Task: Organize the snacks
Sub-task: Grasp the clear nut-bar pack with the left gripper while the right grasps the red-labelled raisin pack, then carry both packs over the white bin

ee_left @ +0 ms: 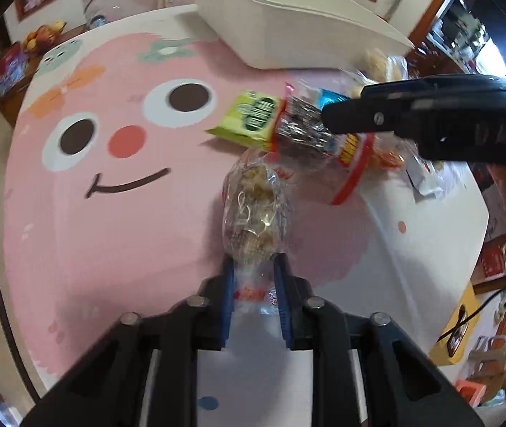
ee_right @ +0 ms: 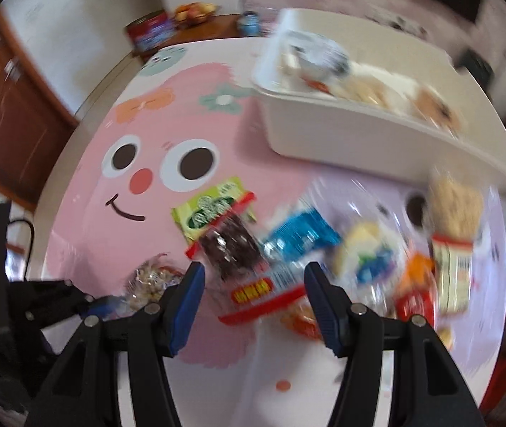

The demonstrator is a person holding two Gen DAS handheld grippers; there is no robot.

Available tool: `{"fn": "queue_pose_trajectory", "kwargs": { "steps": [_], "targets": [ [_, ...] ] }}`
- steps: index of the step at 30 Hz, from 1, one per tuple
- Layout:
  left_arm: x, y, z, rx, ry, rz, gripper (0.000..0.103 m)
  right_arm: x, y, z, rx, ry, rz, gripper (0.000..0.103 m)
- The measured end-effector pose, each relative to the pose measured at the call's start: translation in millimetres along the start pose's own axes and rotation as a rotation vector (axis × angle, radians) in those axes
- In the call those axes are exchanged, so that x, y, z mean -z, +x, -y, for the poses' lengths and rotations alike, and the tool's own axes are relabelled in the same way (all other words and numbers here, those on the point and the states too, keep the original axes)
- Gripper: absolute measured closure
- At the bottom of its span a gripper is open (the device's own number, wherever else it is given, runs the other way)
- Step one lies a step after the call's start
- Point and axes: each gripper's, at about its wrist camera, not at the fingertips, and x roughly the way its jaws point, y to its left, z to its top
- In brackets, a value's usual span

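While the left gripper (ee_left: 253,267) pinches a clear snack bag (ee_left: 254,213), the right gripper's (ee_right: 253,277) jaws stand spread.

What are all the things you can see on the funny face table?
white bin: one, white, back right of table, snacks already inside
green packet: one, lime green, beside the face's mouth
dark snack bag: one, clear with red edges, overlapping the green packet
blue packet: one, blue, right of the dark bag
clear snack bag: one, clear, beige pieces, held at its end
table mat: one, pink smiling face
fruit bowl: one, side table behind
left gripper: shut on clear bag
right gripper: open above the pile
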Motion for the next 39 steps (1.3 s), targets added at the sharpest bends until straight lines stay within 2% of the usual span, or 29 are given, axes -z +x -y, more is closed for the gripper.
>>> {"fn": "queue_pose_trajectory", "kwargs": {
  "steps": [6,9,12,13,14,15,20,25,30,33,39],
  "targets": [
    [9,-20,-20,-0.011,-0.049,0.043,0.093,-16,26,-23,0.048,-0.187,-0.03,0.044],
    [8,-32,-21,-0.013,-0.059,0.06,0.093,-20,46,-26,0.065,-0.231,-0.074,0.044],
    [4,-46,-21,-0.017,-0.055,0.09,0.093,-20,54,-30,0.089,-0.282,-0.074,0.045],
    [4,-53,-22,-0.017,-0.054,0.102,0.093,-20,55,-33,0.092,-0.299,-0.071,0.048],
    [2,-56,-21,-0.017,-0.053,0.11,0.093,-19,55,-34,0.088,-0.314,-0.069,0.057],
    [0,-59,-21,-0.017,-0.052,0.117,0.093,-20,56,-35,0.075,-0.322,-0.074,0.062],
    [-15,-75,-15,-0.014,-0.045,0.159,0.093,-22,51,-34,0.027,-0.281,-0.077,0.065],
    [-32,-104,-6,-0.011,-0.006,0.217,0.093,-19,10,-9,-0.097,-0.099,-0.03,0.065],
    [-58,-136,10,0.011,0.058,0.273,0.092,-13,-54,12,-0.122,0.024,0.063,0.065],
    [-77,-157,25,0.042,0.11,0.324,0.092,-12,-91,17,-0.109,0.076,0.129,0.065],
    [-111,-194,59,0.096,0.219,0.436,0.092,-16,-161,29,0.033,0.2,0.242,0.065]
  ]
}}
